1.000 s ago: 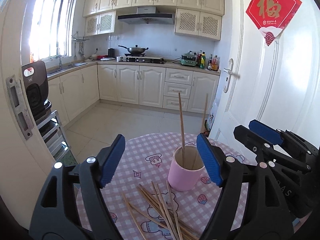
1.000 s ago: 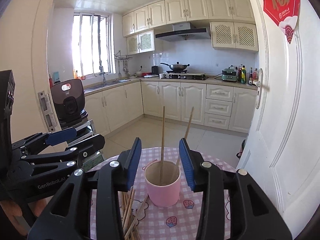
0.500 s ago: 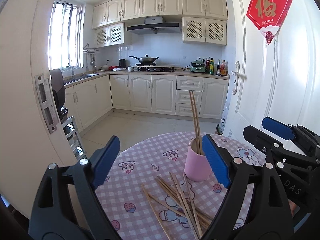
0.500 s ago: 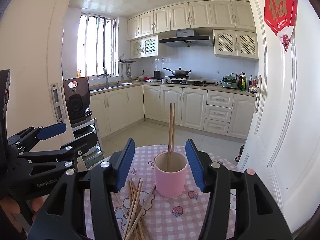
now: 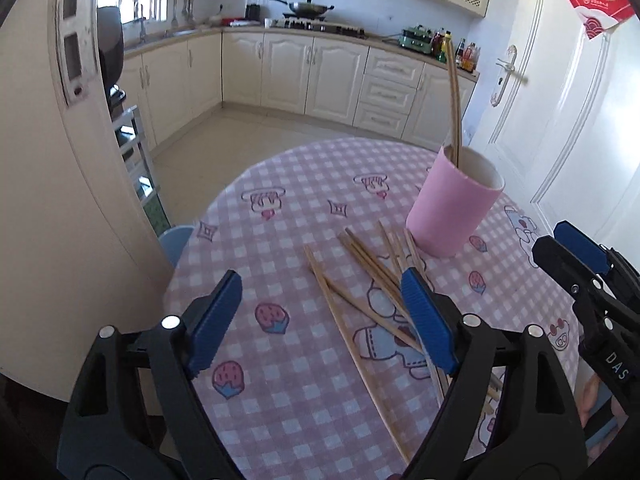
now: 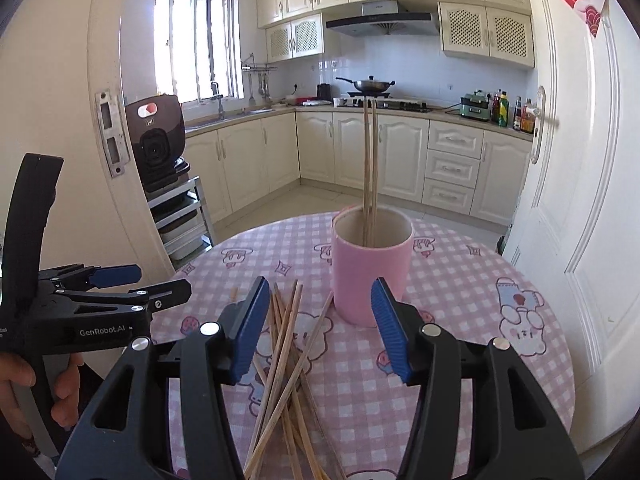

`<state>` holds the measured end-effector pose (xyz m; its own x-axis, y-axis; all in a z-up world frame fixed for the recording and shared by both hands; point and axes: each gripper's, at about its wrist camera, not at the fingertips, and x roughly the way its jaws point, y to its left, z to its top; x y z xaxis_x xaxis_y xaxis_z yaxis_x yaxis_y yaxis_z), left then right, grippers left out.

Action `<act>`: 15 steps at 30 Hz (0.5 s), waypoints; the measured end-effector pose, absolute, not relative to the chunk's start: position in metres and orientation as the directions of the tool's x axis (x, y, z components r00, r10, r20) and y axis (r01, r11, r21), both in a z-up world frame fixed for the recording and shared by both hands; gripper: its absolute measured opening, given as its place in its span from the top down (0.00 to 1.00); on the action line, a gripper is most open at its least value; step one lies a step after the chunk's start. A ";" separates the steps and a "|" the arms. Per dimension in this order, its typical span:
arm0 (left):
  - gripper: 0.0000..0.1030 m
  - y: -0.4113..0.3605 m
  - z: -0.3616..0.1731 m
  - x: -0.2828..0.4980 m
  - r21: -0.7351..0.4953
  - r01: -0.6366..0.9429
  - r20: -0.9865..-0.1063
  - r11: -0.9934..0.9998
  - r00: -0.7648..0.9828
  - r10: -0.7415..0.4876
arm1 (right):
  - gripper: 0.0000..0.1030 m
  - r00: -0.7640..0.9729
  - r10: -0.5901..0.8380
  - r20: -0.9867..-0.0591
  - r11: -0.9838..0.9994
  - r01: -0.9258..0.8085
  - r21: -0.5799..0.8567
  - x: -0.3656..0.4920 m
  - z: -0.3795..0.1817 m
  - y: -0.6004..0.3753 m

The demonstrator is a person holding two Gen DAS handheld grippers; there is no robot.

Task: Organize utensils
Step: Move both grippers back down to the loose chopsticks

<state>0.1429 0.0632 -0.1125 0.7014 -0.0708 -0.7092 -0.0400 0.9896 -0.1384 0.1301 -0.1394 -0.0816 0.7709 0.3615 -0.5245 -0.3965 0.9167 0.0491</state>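
Left black gripper w/ blue pads (image 5: 322,320) wide open, empty, low over loose wooden chopsticks (image 5: 360,280) on pink checked tablecloth (image 5: 280,400). Sticks run lengthwise toward tall pink cup (image 5: 452,204), just past right-hand pad; left nearer. Right gripper (image 6: 320,328) also open, empty, behind pile.

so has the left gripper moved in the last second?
Yes. The left gripper has tilted down and swung left: the cup, once between its fingers, now sits up and right, and the hood has left the frame.
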 end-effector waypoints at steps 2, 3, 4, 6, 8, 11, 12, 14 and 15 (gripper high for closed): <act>0.30 0.064 -0.124 0.149 -0.151 -0.044 -0.738 0.988 0.670 -0.083 | 0.51 0.750 0.357 -0.556 0.917 -0.396 0.054 0.135 -0.093 -0.136; 0.30 0.064 -0.129 0.152 -0.160 -0.042 -0.747 0.986 0.659 -0.093 | 0.51 0.742 0.353 -0.570 0.918 -0.392 0.057 0.138 -0.098 -0.135; 0.32 0.063 -0.133 0.155 -0.170 -0.042 -0.755 0.985 0.647 -0.103 | 0.51 0.734 0.347 -0.583 0.920 -0.389 0.058 0.142 -0.101 -0.134; 0.39 0.061 -0.144 0.164 -0.183 -0.043 -0.779 0.982 0.616 -0.118 | 0.51 0.713 0.344 -0.611 0.921 -0.384 0.070 0.148 -0.110 -0.133; 0.49 0.058 -0.154 0.172 -0.197 -0.047 -0.802 0.979 0.582 -0.133 | 0.51 0.689 0.338 -0.641 0.923 -0.377 0.081 0.155 -0.117 -0.133; 0.59 0.057 -0.169 0.185 -0.213 -0.069 -0.836 0.975 0.530 -0.145 | 0.51 0.650 0.337 -0.681 0.925 -0.364 0.110 0.165 -0.127 -0.136; 0.60 0.057 -0.171 0.188 -0.222 -0.070 -0.838 0.972 0.523 -0.154 | 0.51 0.636 0.340 -0.693 0.925 -0.358 0.125 0.168 -0.130 -0.137; 0.66 0.057 -0.177 0.193 -0.218 -0.077 -0.848 0.973 0.508 -0.150 | 0.51 0.606 0.353 -0.713 0.924 -0.346 0.163 0.174 -0.138 -0.141; 0.66 0.056 -0.179 0.196 -0.221 -0.074 -0.849 0.972 0.505 -0.155 | 0.51 0.593 0.363 -0.719 0.922 -0.341 0.184 0.175 -0.141 -0.142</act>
<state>0.1960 0.0559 -0.1792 0.5046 -0.1548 -0.8494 -0.0745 0.9723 -0.2214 0.1754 -0.1417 -0.1413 0.5927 0.3626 -0.7192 -0.3406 0.9220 0.1842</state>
